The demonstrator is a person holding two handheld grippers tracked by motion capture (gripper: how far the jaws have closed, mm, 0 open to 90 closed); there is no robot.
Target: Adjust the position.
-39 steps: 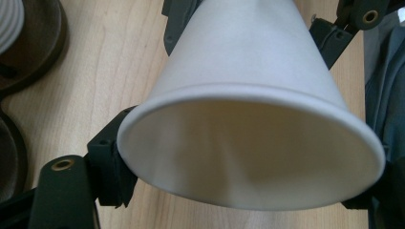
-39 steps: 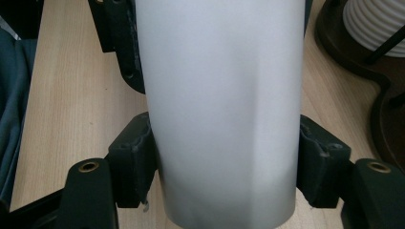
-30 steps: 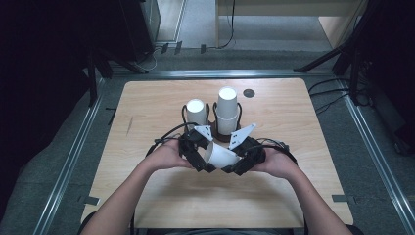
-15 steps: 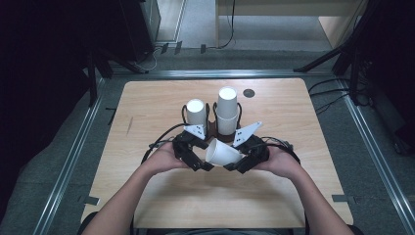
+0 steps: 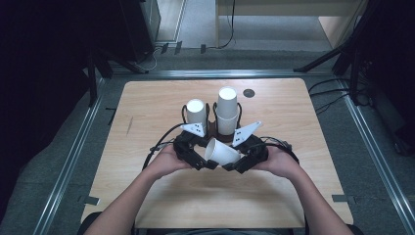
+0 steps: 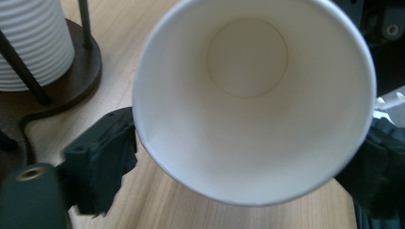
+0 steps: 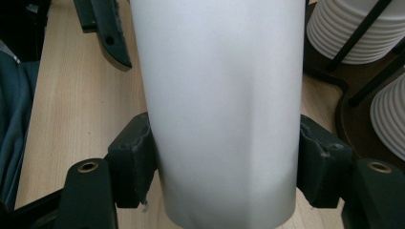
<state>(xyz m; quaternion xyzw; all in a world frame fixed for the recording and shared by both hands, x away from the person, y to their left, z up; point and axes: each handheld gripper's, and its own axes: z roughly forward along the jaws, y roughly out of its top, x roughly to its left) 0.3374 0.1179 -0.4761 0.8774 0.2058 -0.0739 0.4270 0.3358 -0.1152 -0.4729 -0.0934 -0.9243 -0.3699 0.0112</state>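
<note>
Paper cup [image 5: 221, 152] empty, on its side, clamped by right tongs [image 5: 234, 164]; left tongs [image 5: 208, 164] closing, flanking rim; cup stacks [image 5: 227, 110] in holder [image 5: 211, 128].

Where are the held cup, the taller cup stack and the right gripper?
Cup [image 5: 224, 152], high view, on its white side wall.
Taller stack [image 5: 227, 110], high view, midway up the stack.
Right gripper [image 7: 228, 157], right gripper view, midway between the jaws, pressed on the cup.

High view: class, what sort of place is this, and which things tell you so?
Probably a lab or recording room, not a home: a bare wooden table in a metal floor frame, loose cables and stand legs on grey floor.
</note>
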